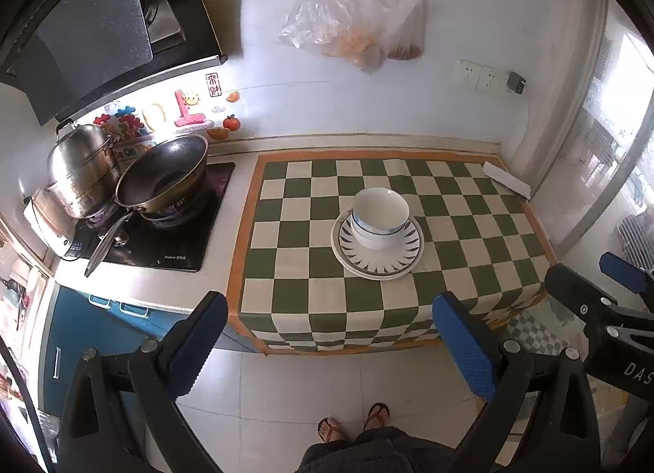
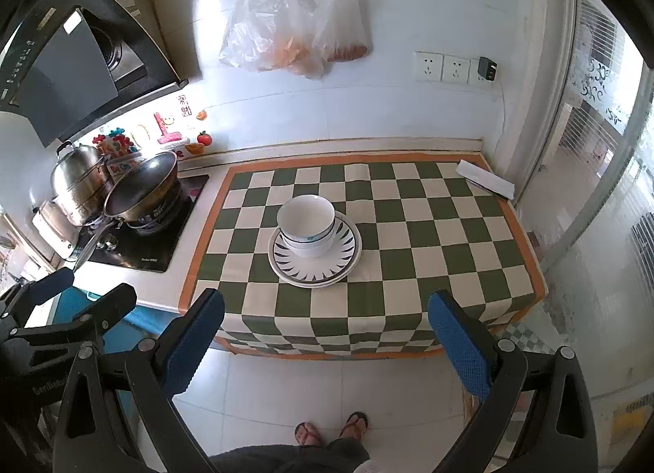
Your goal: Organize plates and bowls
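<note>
Sitting on the checked cloth (image 2: 408,228), the bowls (image 2: 307,224) are nesting on the stacked plates (image 2: 314,264), perhaps two of each, though the stack edges are hard to count. The left gripper (image 1: 327,346) and right gripper (image 2: 325,344) are hovering well back, jaws wide and holding nothing.

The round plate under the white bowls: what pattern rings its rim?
Dark leaf-like dashes on the white plate, clearest in the right wrist view.
</note>
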Available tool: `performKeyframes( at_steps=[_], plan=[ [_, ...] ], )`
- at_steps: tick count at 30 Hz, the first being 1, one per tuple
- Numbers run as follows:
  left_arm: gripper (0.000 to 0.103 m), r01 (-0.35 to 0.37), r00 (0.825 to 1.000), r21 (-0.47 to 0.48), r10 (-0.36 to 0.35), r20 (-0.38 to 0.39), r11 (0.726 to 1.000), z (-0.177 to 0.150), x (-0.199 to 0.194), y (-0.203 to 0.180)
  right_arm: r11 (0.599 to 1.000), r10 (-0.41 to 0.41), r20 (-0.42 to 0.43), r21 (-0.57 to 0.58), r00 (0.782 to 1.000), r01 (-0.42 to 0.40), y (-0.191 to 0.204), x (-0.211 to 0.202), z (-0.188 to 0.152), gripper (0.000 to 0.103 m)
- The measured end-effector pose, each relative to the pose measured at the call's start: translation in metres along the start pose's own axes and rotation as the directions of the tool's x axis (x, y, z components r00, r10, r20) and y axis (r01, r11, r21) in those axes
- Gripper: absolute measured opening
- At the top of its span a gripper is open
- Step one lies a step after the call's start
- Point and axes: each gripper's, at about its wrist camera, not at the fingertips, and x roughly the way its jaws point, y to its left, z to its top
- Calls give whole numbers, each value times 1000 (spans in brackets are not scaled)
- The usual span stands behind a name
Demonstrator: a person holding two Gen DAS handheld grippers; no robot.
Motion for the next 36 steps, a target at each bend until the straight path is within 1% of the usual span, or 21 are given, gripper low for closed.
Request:
performKeyframes(
  at_steps=[18,36],
  plan=[
    [103,1,1000,-24,-1,0,1000,3,-1,12,1000,-12,-3,15,1000,12,-1,5,1,102],
    [103,14,1000,-14,-14,8,1000,12,-3,8,999,-14,-3,33,1000,14,-3,7,4,102]
  ],
)
